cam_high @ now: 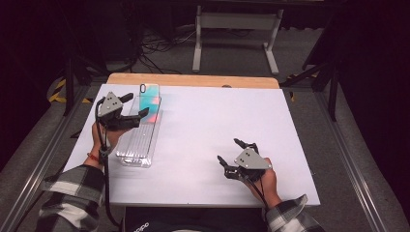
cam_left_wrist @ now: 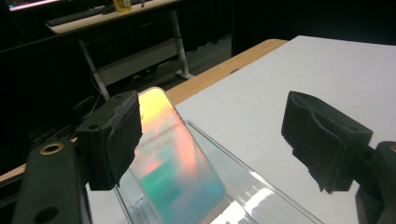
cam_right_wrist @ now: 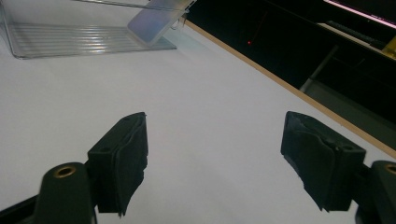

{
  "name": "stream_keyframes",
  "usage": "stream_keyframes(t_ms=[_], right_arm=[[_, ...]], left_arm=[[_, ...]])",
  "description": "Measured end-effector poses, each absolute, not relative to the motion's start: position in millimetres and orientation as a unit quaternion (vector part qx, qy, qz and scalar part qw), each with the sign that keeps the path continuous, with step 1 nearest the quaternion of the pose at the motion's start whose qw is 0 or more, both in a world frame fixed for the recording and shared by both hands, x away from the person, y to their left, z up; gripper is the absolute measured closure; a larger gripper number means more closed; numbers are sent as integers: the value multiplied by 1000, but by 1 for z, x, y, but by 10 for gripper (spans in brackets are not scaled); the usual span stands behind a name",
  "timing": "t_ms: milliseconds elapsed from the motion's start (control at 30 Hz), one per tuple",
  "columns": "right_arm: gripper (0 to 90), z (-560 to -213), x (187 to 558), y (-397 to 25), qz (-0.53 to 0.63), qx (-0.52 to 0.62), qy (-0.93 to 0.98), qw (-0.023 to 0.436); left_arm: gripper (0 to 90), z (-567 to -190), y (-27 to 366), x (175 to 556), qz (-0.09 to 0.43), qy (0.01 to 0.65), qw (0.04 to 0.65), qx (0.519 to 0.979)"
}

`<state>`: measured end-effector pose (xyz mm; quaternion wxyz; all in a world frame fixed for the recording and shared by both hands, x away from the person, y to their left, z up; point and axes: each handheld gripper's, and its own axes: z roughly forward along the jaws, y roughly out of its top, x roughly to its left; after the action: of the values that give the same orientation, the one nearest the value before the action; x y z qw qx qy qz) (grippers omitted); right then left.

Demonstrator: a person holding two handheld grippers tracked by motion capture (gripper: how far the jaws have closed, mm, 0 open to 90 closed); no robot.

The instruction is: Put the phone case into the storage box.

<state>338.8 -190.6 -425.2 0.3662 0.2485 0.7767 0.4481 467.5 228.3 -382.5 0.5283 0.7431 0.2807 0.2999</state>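
Two grippers gaping, holding nothing | left gripper straddles your iridescent phone case, long axis away from you, propped in clear tray | right gripper well apart.

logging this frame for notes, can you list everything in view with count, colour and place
phone: 1, iridescent teal and pink, leaning on the tray's far end, table's far left
tray: 1, clear plastic, left part of the table
table: 1, white top with wooden far edge
frame: 1, white metal, on the floor beyond the table
left tool: 1, black, open, jaws either side of the phone
right tool: 1, black, open, over the table's near right
sleeves: 2, plaid, bottom edge
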Motion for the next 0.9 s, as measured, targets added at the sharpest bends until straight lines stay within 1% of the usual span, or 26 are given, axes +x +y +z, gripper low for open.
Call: stream_keyframes(t_ms=[467, 800, 900], right_arm=[[235, -425, 338, -191, 448, 248, 777, 366], [235, -424, 338, -192, 449, 248, 776, 366], [235, -424, 338, -192, 449, 248, 776, 367]], left_arm=[[203, -380, 226, 450, 291, 264, 546, 740], [196, -376, 222, 441, 295, 255, 552, 737], [173, -375, 222, 439, 292, 255, 556, 736]])
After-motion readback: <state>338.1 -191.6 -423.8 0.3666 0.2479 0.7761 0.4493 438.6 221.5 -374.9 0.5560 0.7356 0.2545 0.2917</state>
